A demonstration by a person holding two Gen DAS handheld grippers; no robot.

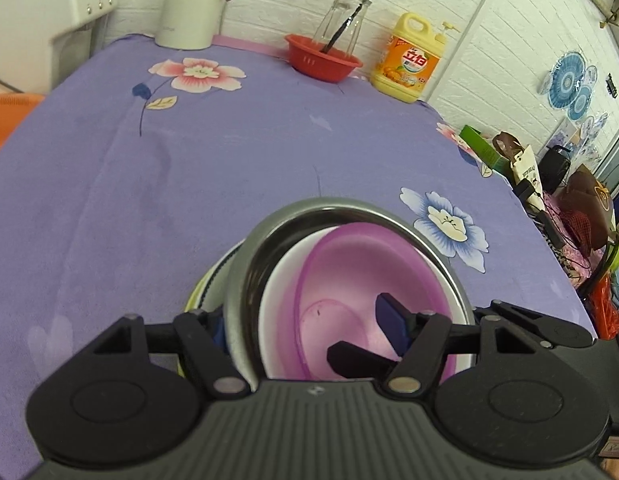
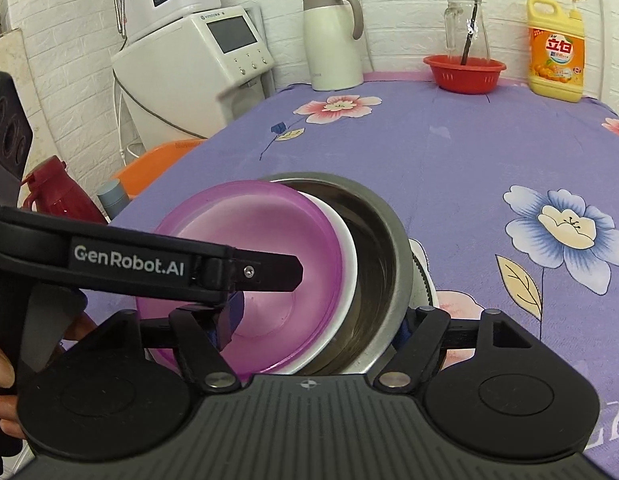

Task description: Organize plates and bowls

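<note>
A purple plastic bowl (image 1: 341, 280) sits tilted in a white bowl (image 1: 275, 300), nested in a steel bowl (image 1: 249, 256) on a patterned plate (image 1: 205, 284). My left gripper (image 1: 305, 328) straddles the stack's left side, one finger outside the steel wall, the other inside the purple bowl. My right gripper (image 2: 317, 324) straddles the right side of the same stack: purple bowl (image 2: 269, 240), white bowl (image 2: 347, 256), steel bowl (image 2: 385, 248), plate (image 2: 423, 276). The left gripper's finger (image 2: 265, 272) reaches into the purple bowl. Both grippers are closed across the bowl walls.
The purple floral tablecloth (image 2: 449, 152) covers the table. At the back stand a red colander (image 2: 465, 72) holding a glass jar (image 2: 465, 28), a yellow detergent bottle (image 2: 555, 48) and a white kettle (image 2: 333, 40). Clutter (image 1: 549, 200) lies past the right edge.
</note>
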